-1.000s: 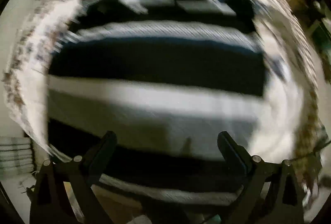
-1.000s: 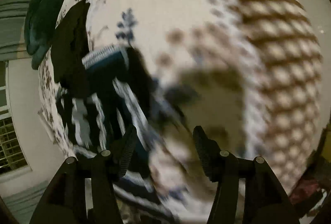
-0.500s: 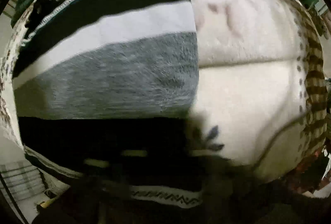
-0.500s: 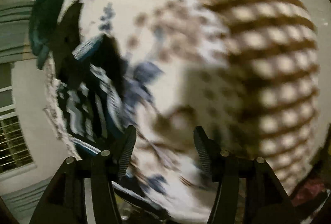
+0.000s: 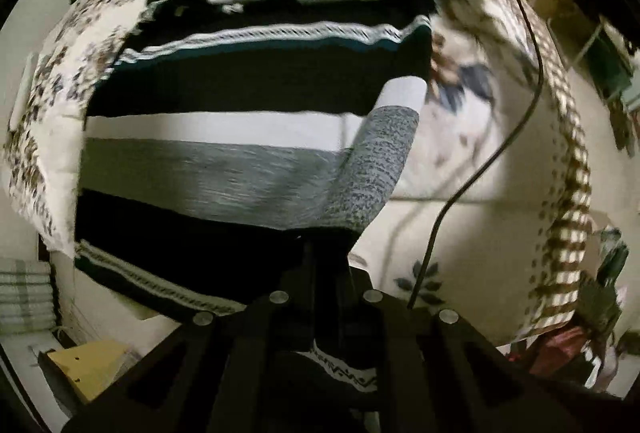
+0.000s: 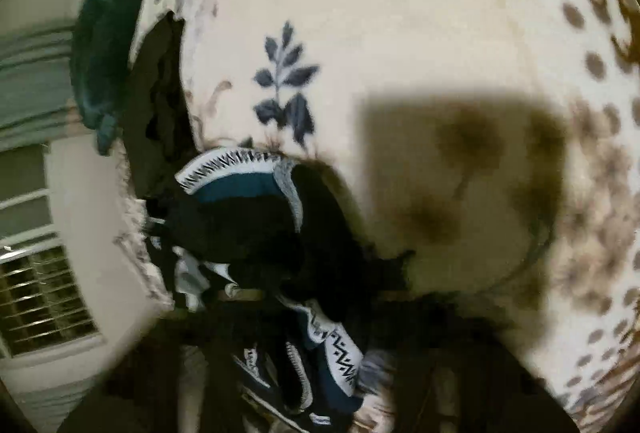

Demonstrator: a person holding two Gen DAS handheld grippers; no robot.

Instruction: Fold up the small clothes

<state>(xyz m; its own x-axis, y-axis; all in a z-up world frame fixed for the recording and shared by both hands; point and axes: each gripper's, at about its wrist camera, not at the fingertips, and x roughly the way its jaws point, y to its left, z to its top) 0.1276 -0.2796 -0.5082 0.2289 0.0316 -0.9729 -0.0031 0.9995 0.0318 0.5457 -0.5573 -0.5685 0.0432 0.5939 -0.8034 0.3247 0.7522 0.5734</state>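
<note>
Striped knit sweater [image 5: 248, 121] lies flat on the flowered bed cover [image 5: 472, 233]. A second ago the left gripper [image 5: 326, 253] was spread wide; now it is pinching the sweater's near edge, pointing steeply down. The right gripper [image 6: 332, 361] has just been closing, and bunched sweater cloth sits between its fingers. Both sides look caught, so a fold can start.

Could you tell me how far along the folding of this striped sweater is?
Early. The striped sweater is spread flat on the floral blanket. In hand: the left gripper is shut on its lower right corner, lifting a grey flap. The right gripper, blurred, has just been closing, with patterned sweater fabric bunched at its fingers. No crease or finished fold shows yet, so the folds themselves are left.
</note>
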